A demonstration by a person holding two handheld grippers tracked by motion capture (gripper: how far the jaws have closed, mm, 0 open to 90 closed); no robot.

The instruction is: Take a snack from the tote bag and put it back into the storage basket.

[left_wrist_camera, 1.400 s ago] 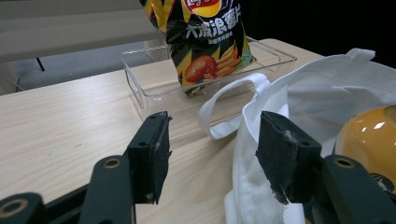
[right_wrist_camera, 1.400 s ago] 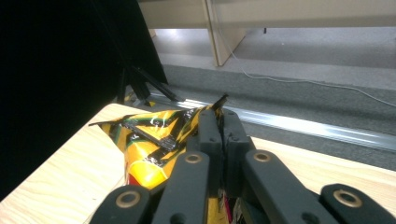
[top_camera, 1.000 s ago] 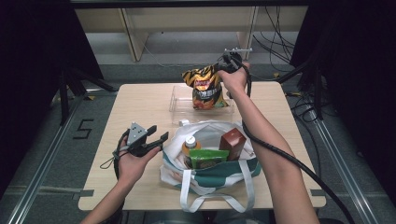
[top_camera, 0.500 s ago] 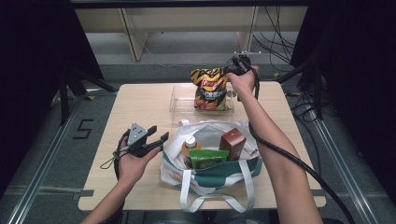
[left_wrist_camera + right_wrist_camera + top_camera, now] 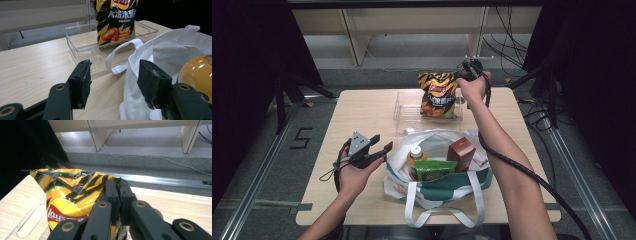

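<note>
Yellow-and-black crinkled foil chip bag is clamped at its top corner by right gripper jaws, above clear plastic tray. Left gripper jaws are held apart, white cloth tote bag just beside them.

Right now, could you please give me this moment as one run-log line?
right gripper: shut on chip bag | chip bag: upright in clear tray | left gripper: open beside tote bag

Light: you work under even overhead light; dark surroundings.
Glare: sheen on the chip bag beside your pinched jaws.
Focus: near jaws slightly soft.
</note>
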